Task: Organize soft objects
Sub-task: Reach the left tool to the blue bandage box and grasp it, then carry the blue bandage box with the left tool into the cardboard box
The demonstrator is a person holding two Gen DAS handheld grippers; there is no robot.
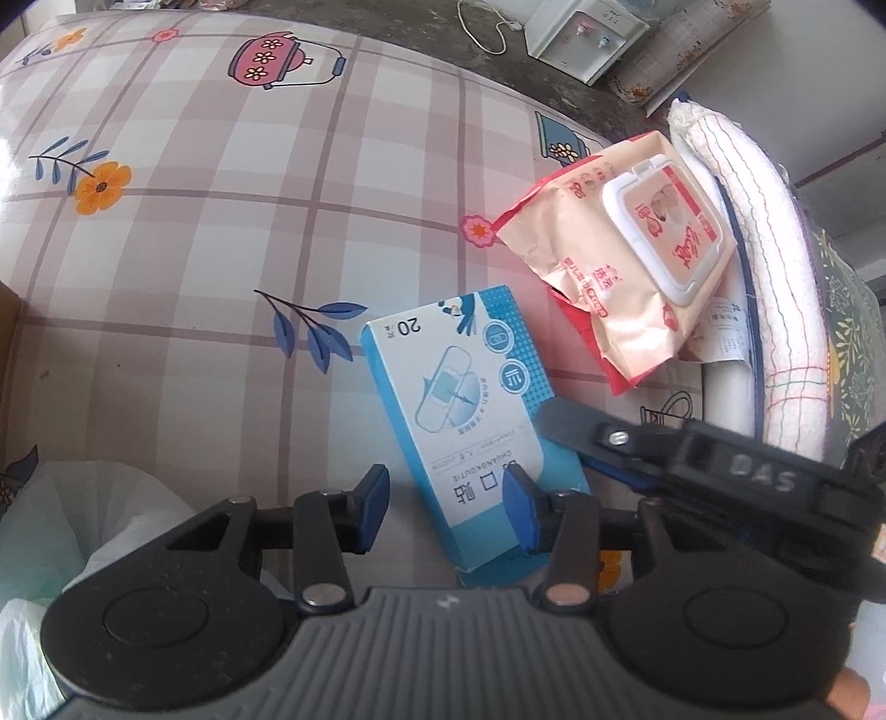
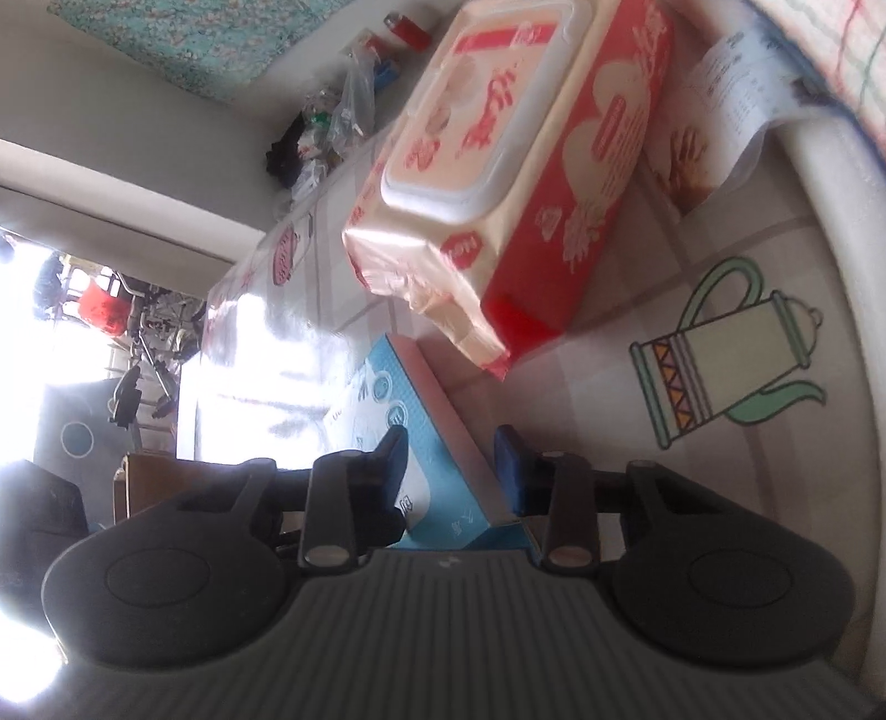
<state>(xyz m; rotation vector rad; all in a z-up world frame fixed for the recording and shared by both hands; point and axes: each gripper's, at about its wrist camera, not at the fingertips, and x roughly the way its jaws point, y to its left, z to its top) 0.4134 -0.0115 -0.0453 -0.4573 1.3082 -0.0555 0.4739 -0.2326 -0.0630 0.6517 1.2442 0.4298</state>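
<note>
Blue-and-white plaster box [image 1: 465, 399] flat on the table, just past centre toward 6 o'clock in the left wrist view, printed face up. At 2 o'clock from it and just beside it, a peach-and-red pack of wet wipes [image 1: 626, 266] with a white flip lid, propped on a red-edged packet. Further out at 3 o'clock, a rolled white towel [image 1: 775, 277] with thin coloured lines, draped over a white rounded rim [image 2: 819, 166]; whatever sits inside that rim stays hidden. Paper slip [image 1: 725, 327] tucked between the wipes and the towel.

Left claw [image 1: 448, 509] released, poised above the near end of the box: one blue pad over its lower corner, the other clear of it at 9 o'clock, nothing pinched. Right claw [image 2: 451, 459] coming in from 3 o'clock, with its pads on either side of the box's long edge; cannot tell whether they press it.

Beneath everything, a glossy checked tablecloth [image 1: 221, 221] printed with flowers, leaves and pots. Crumpled plastic bag [image 1: 33, 526] at 8 o'clock off the table edge, contents unclear. Beyond the table at 1 o'clock, a white water dispenser [image 1: 587, 33] on a dark floor. In the right wrist view, glare from a bright doorway at 9 o'clock and a heap of small bags [image 2: 343, 111] at 11 o'clock.
</note>
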